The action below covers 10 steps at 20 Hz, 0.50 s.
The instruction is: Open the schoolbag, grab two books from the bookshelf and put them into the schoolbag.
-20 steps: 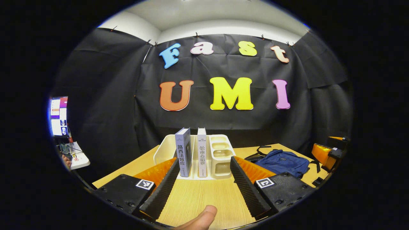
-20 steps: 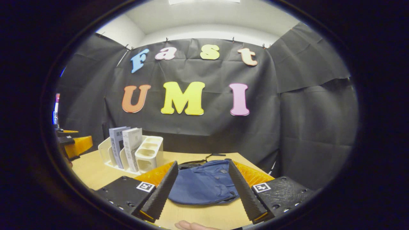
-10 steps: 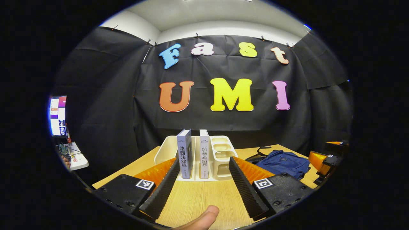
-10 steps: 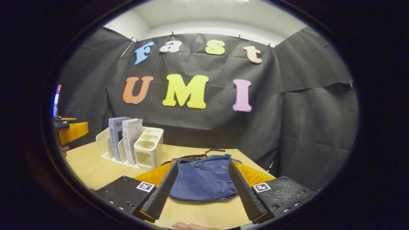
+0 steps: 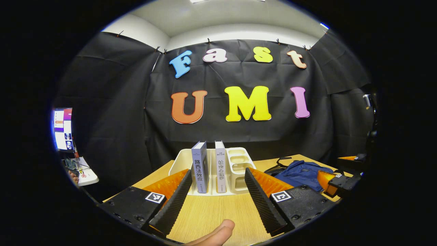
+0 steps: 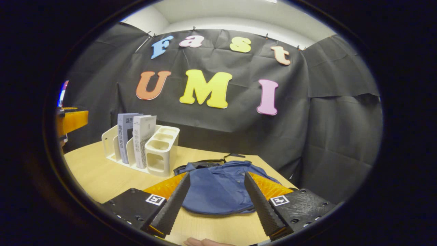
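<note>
Here, left gripper view: the left gripper (image 5: 215, 194) hovers released over the wooden table (image 5: 211, 213), jaws spread wide and holding nothing, aimed at the white bookshelf (image 5: 218, 169)
Books: a grey-blue book (image 5: 200, 167) and a white book (image 5: 220, 166) stand upright side by side in the rack's slots, spines facing the camera, just left of its open pen compartments
Schoolbag from here: the blue schoolbag (image 5: 302, 173) lies flat to the right of the rack, with the right gripper (image 5: 336, 179) near its right edge
Thumb: a thumb (image 5: 218, 234) shows at the bottom edge

Right gripper view: the right gripper (image 6: 216, 194) is also released and empty, its fingers framing the schoolbag (image 6: 222, 191) from the near side without touching it
Bag state: it looks closed and slumped flat; black straps trail off its far end
Rack from here: the bookshelf (image 6: 160, 150) sits well to the left, both books upright in it

Handling, judged: the bag is soft, limp cloth that will bunch and slide on smooth wood, so one gripper should pin the fabric while the other pulls the zip tab; the books are stiff and fairly light, best pinched across the covers near the top

Hard to make out: the zip and its pull are too small to locate, and the bag's near edge is cut off behind the fingers
</note>
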{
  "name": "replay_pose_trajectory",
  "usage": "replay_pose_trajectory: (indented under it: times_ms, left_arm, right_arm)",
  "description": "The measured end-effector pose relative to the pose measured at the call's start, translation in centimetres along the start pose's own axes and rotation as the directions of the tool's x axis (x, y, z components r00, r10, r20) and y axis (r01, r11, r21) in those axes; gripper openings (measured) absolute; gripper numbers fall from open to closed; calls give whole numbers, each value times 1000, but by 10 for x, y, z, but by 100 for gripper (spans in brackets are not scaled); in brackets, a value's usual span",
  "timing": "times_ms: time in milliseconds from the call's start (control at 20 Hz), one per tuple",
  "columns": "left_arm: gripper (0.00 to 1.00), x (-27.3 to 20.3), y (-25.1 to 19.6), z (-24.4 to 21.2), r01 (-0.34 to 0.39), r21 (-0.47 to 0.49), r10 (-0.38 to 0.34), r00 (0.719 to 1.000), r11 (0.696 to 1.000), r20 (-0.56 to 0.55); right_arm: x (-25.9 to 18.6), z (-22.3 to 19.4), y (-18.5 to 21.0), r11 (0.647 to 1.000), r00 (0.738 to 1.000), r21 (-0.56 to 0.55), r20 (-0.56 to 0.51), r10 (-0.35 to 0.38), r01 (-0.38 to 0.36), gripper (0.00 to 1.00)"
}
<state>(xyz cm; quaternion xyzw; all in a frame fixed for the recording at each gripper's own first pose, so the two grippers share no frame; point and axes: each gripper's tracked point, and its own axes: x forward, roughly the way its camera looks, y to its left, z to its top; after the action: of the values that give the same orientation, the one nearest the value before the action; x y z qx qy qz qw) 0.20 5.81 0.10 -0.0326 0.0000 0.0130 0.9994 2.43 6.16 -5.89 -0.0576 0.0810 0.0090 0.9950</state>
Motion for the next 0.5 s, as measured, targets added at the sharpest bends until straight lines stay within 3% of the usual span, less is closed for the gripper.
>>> replay_pose_trajectory:
  times_ms: [150, 350, 500]
  left_arm:
    - [97, 1, 7, 2, -4, 14, 4, 1000, 1000, 9]
    - [97, 2, 19, 2, -21, -32, 21, 1000, 999, 9]
    - [97, 5, 24, -2, -33, -29, 33, 999, 999, -3]
  right_arm:
    - [20, -17, 16, 1000, 999, -19, -46, 16, -17, 95]
    - [43, -54, 40, 992, 990, -122, -139, 21, -38, 98]
    - [55, -78, 59, 990, 977, -119, -208, 51, -77, 99]
